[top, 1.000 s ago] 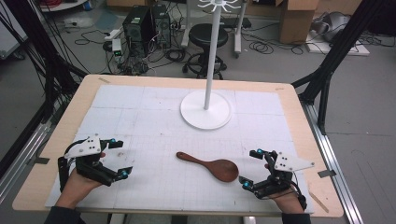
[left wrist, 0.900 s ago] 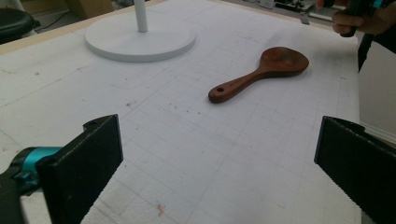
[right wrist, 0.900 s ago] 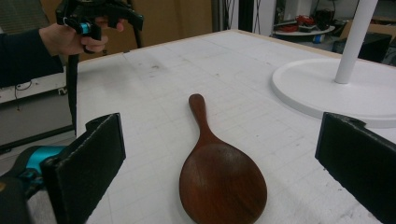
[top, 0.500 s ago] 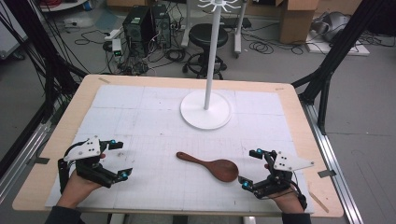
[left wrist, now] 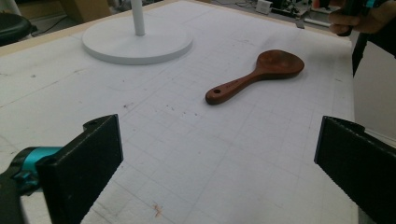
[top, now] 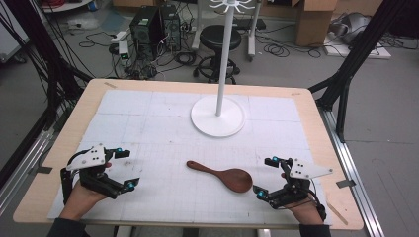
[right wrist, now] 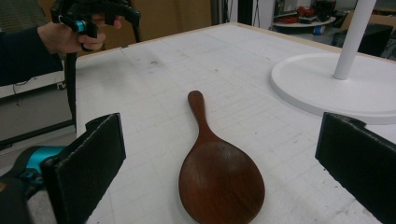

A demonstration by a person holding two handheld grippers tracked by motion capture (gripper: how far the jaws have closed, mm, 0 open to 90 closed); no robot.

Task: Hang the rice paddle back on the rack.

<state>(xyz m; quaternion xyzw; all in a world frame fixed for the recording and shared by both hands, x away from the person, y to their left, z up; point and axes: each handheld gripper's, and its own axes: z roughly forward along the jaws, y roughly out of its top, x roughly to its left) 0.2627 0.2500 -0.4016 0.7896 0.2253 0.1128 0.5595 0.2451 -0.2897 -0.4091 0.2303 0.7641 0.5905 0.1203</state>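
Spoon pickup is the step we judge to be in hand, nothing grasped yet. Left gripper [top: 126, 168] sits at the near left of the mat, jaws spread wide and empty, well apart from the spoon. Wooden spoon [top: 221, 174] lies flat near the middle front of the white grid mat [top: 148, 123], handle pointing left and away, bowl toward our right side. Right gripper [top: 267, 176] is just beside the bowl, jaws released wide with nothing between them; in the right gripper view the bowl [right wrist: 220, 184] lies low between the jaws, the handle running away. To do it well we likely close on the narrow neck or handle, not the broad bowl, keeping the jaws low to the mat. White stand [top: 218, 116] rises behind the spoon, its base near but not touching it. Nothing blocks the approach; the stand's pole only matters if we lift forward.
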